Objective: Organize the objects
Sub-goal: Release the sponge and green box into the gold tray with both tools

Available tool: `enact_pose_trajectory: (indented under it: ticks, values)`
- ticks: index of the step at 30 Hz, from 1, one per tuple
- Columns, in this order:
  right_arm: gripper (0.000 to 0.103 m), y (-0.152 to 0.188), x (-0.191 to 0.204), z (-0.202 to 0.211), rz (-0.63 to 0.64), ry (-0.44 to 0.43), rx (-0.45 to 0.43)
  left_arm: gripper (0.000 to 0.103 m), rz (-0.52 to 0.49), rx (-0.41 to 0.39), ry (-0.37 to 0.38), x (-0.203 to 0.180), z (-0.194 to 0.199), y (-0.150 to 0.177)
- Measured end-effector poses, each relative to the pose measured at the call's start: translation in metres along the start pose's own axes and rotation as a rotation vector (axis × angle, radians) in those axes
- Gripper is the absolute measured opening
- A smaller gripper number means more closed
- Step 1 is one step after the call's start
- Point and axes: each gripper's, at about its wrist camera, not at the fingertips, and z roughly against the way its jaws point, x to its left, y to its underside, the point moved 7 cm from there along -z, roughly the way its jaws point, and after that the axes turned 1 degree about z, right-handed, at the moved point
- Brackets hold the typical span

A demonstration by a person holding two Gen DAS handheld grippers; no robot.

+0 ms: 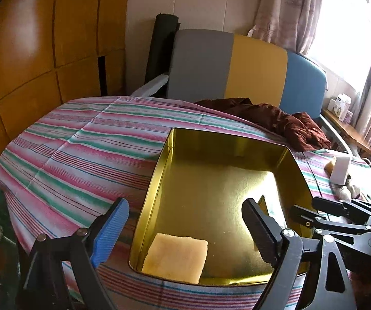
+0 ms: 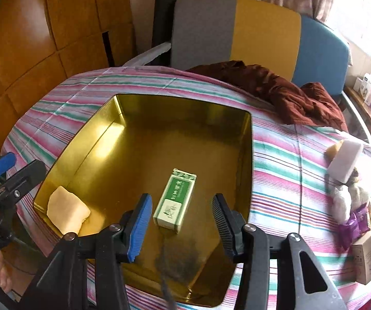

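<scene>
- The left gripper (image 1: 185,228) has its jaws wide open with nothing pressed between them. The near-left wall of the gold tin (image 1: 157,170) passes between the jaws, and the yellow sponge (image 1: 176,258) lies on the tin floor, just below and between them.
- I judge the sponge is flat in the near corner of the tin because it was put there as one sorted item; the pads are well apart from it.
- The right gripper (image 2: 183,222) has its jaws partly open, holding nothing. The green box (image 2: 175,200) lies flat on the tin floor, just ahead of the jaws and between their lines, touching neither pad.
- The box rests free, so it seems already placed.
- To the right of the right jaws, on the striped cloth (image 2: 283,155), more items wait: a white block (image 2: 345,160), a purple packet (image 2: 353,223) and a brown carton (image 2: 368,258).
- In my judgement these belong in the tin next, so the task is only partly done.
</scene>
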Motion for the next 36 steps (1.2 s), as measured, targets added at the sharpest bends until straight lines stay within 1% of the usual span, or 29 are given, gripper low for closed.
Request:
enact_pose_trajectory:
  ticks: [2, 8, 10, 17, 25, 30, 36]
  values:
    - [0.050, 0.002, -0.004, 0.004, -0.008, 0.010, -0.013, 0.096, 0.000, -0.011, -0.013, 0.001, 0.004, -0.001]
    - [0.050, 0.005, -0.015, 0.017, -0.023, 0.037, -0.054, 0.099, -0.013, -0.049, -0.046, -0.005, 0.019, -0.003]
    - [0.051, 0.006, -0.018, 0.020, -0.030, 0.040, -0.065, 0.102, -0.018, -0.067, -0.052, -0.009, 0.024, -0.003]
    - [0.053, 0.012, -0.034, 0.030, -0.067, 0.061, -0.089, 0.103, -0.042, -0.076, -0.058, -0.023, 0.031, -0.003]
    - [0.054, 0.017, -0.054, 0.040, -0.101, 0.087, -0.111, 0.103, -0.095, -0.074, -0.049, -0.045, 0.036, -0.002]
    - [0.054, 0.023, -0.076, 0.043, -0.141, 0.109, -0.109, 0.103, -0.140, -0.059, -0.034, -0.063, 0.033, -0.002]
    - [0.055, 0.036, -0.106, 0.046, -0.190, 0.146, -0.097, 0.103, -0.197, -0.043, 0.013, -0.092, 0.029, 0.001]
